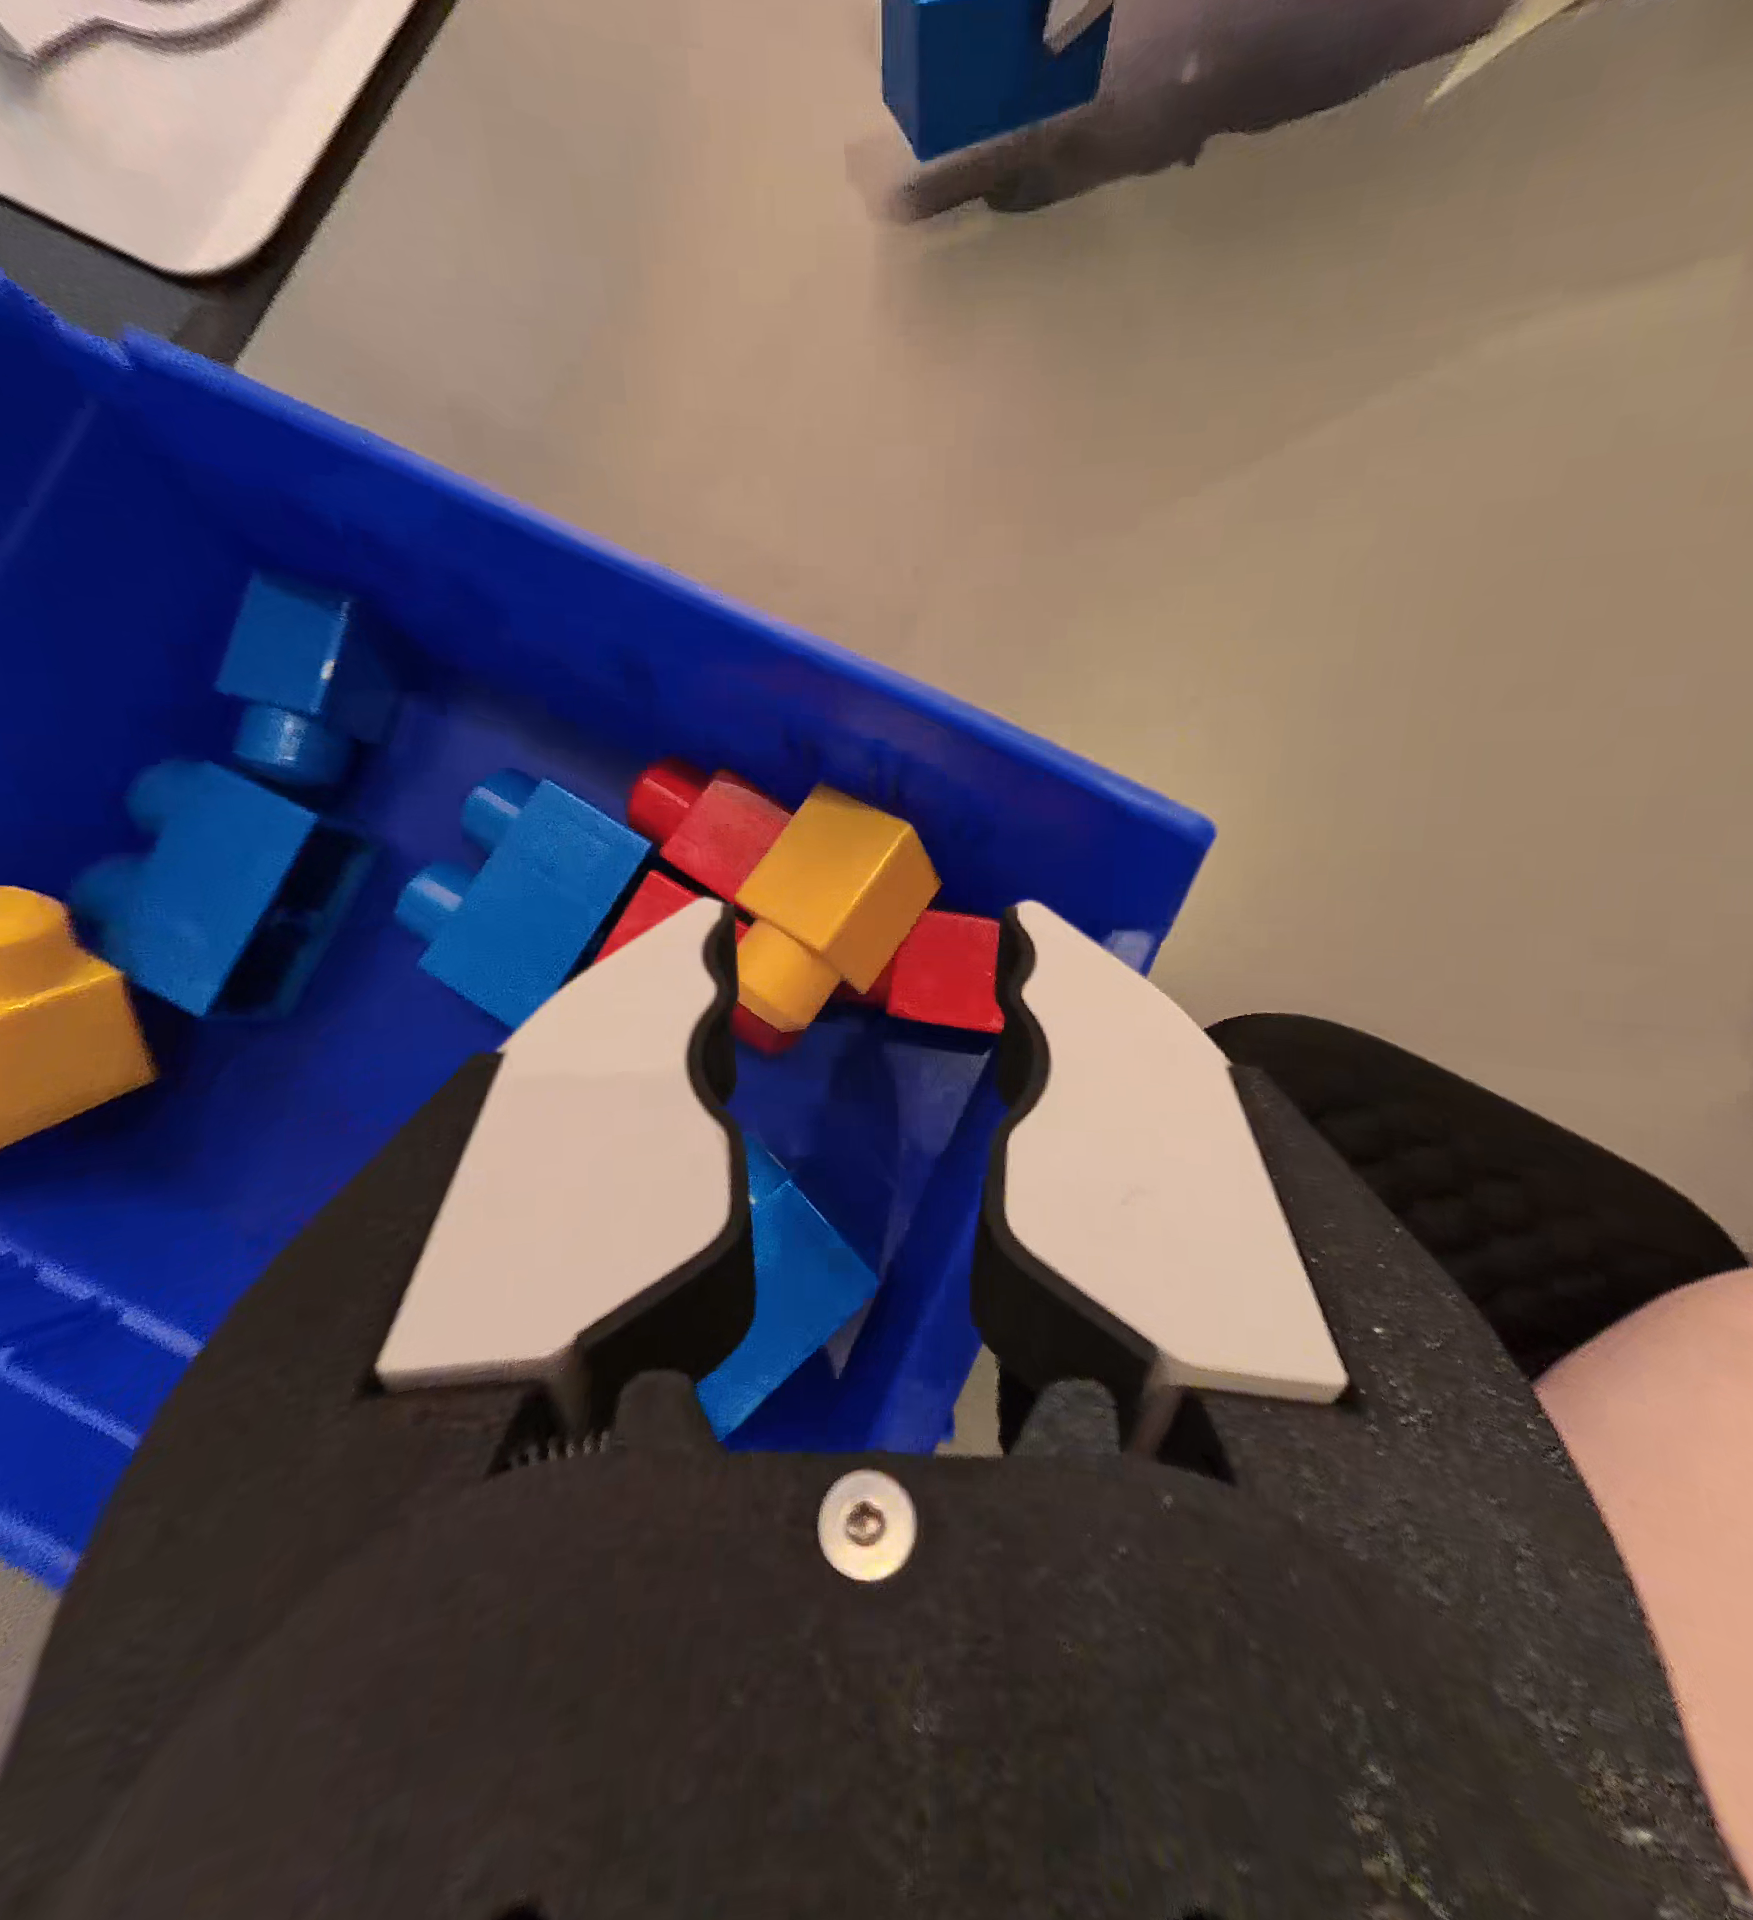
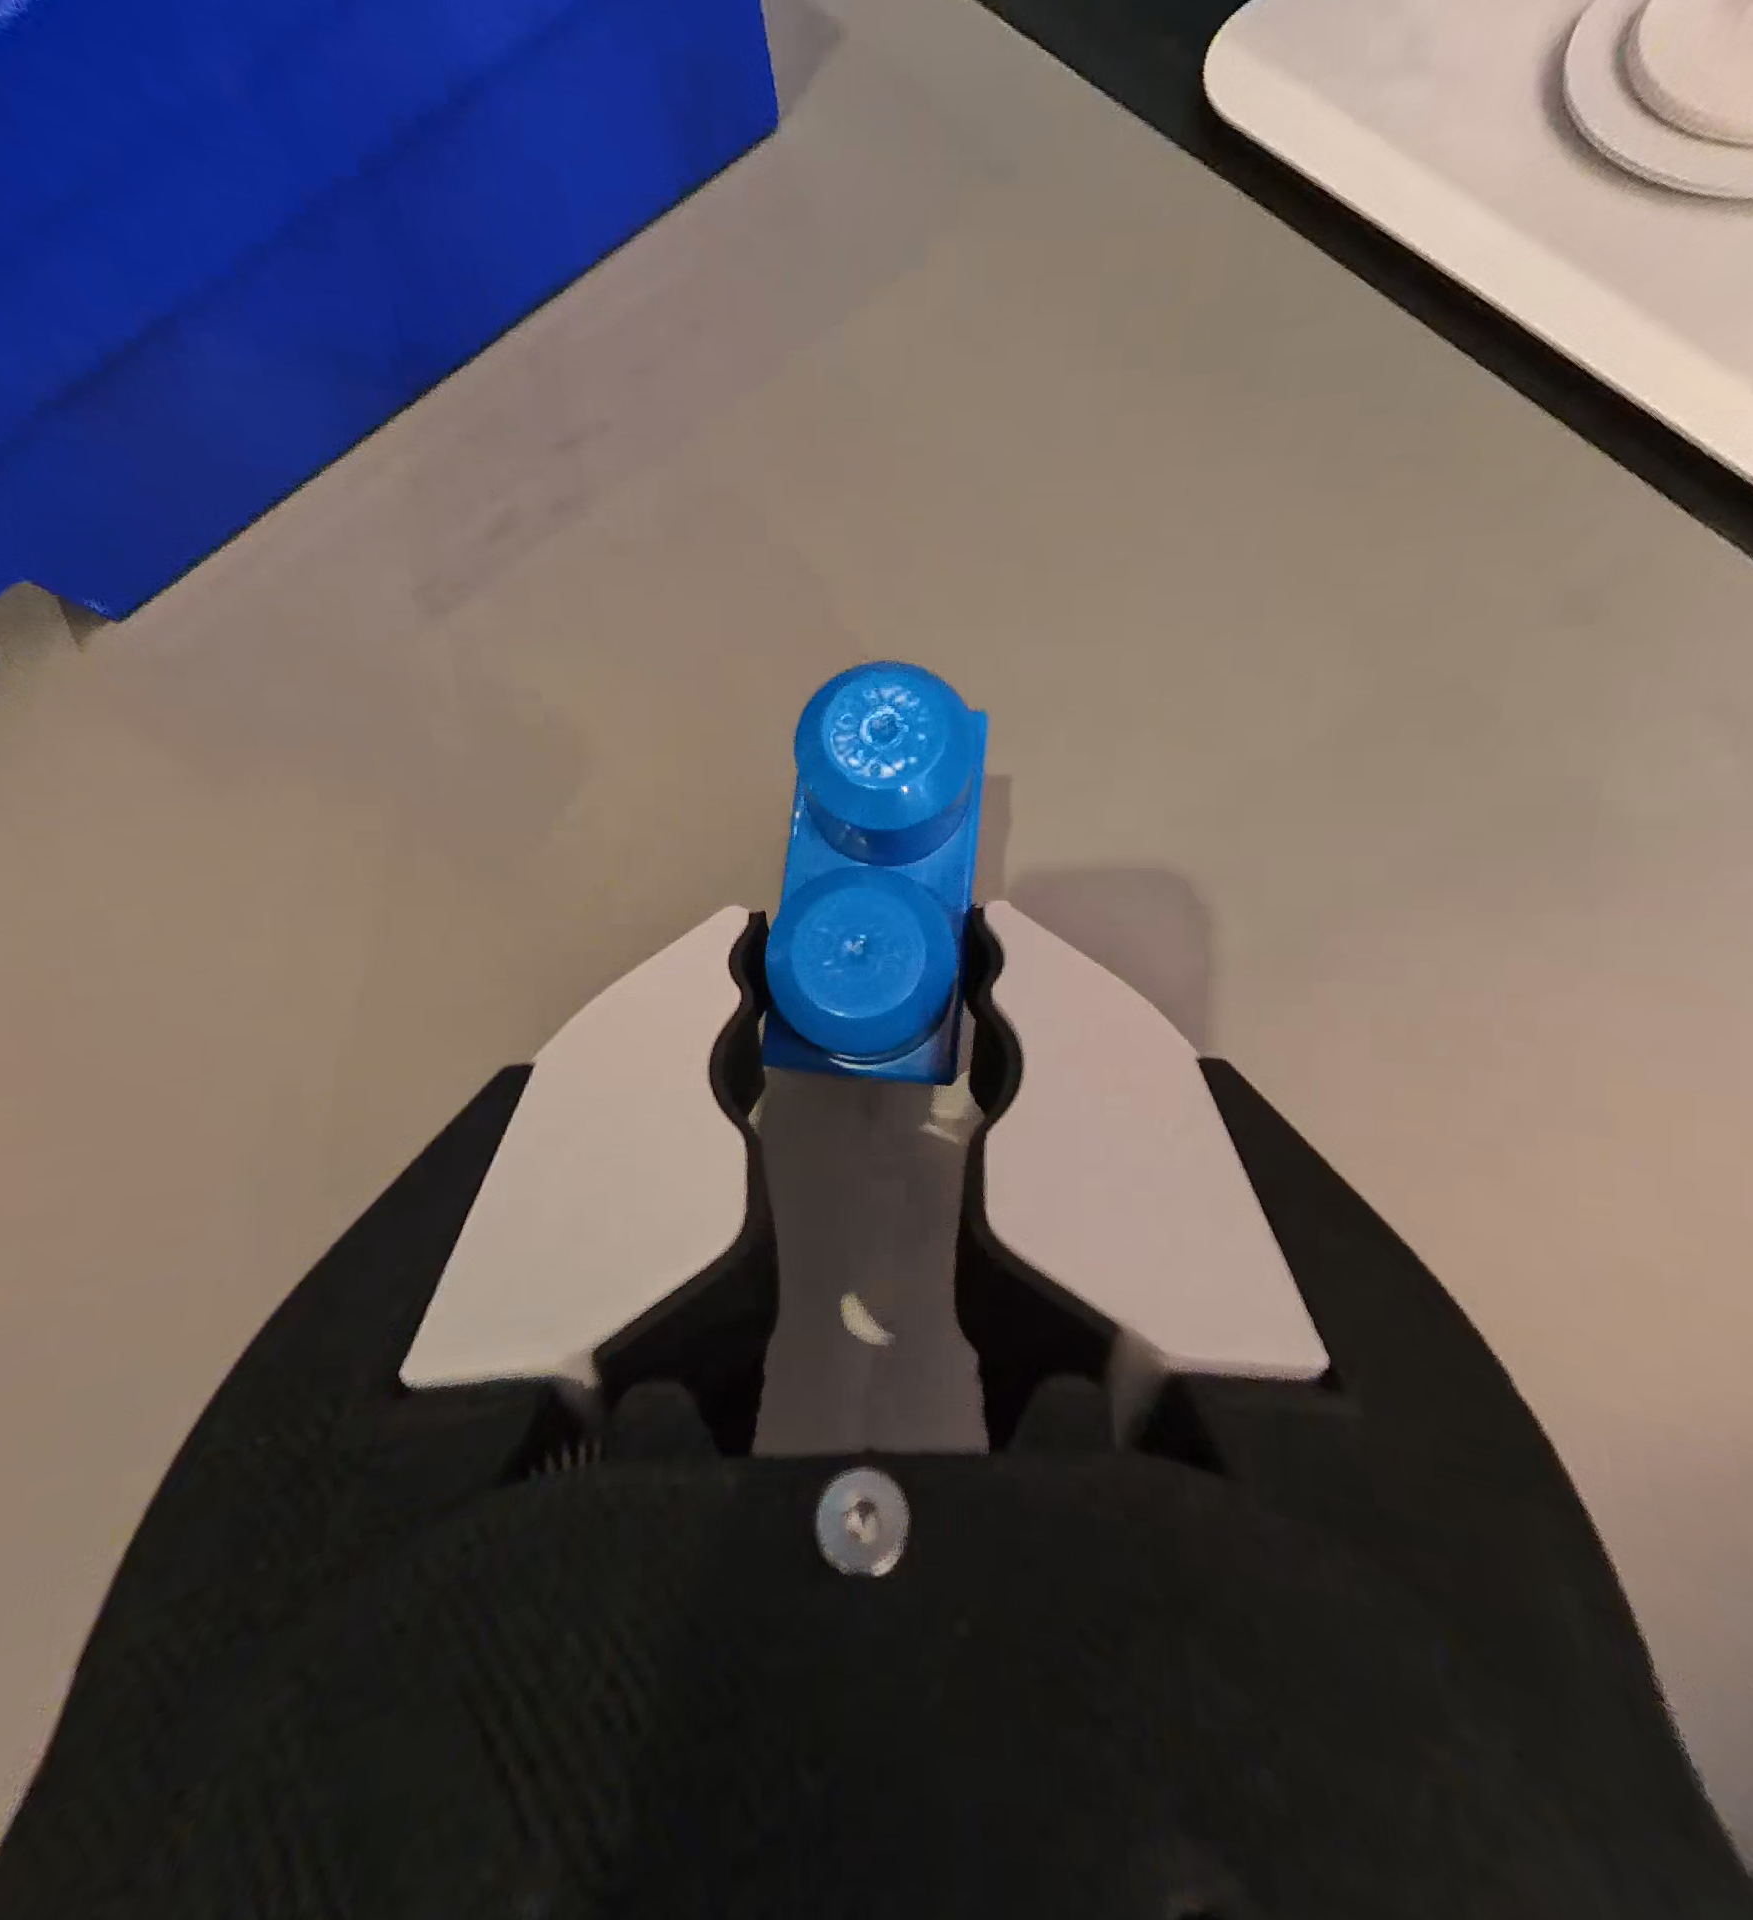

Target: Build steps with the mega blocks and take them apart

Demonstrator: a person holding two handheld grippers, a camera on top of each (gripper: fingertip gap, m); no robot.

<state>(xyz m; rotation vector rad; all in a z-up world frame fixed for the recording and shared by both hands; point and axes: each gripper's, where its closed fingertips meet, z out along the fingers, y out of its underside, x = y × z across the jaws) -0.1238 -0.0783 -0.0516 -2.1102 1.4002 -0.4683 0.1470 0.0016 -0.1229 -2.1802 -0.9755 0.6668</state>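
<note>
Left tongs (image 1: 864, 961): jaws apart, holding nothing, over the near corner of the bin.
Right tongs (image 2: 864, 971): clamped on the two-stud blue block (image 2: 877, 883), studs facing the camera, above the table (image 2: 1267, 727).
Blue bin (image 1: 643, 613): on the table, holding loose blocks.
Blocks in bin: several blue, a red cluster (image 1: 939, 971), a yellow block (image 1: 836, 899) lying on the red.

Blue two-stud block (image 2: 872, 883) upright between jaws.

Black textured gripper bodies, pale grey fingers (image 1: 591, 1143), silver screw (image 1: 866, 1527).
</note>
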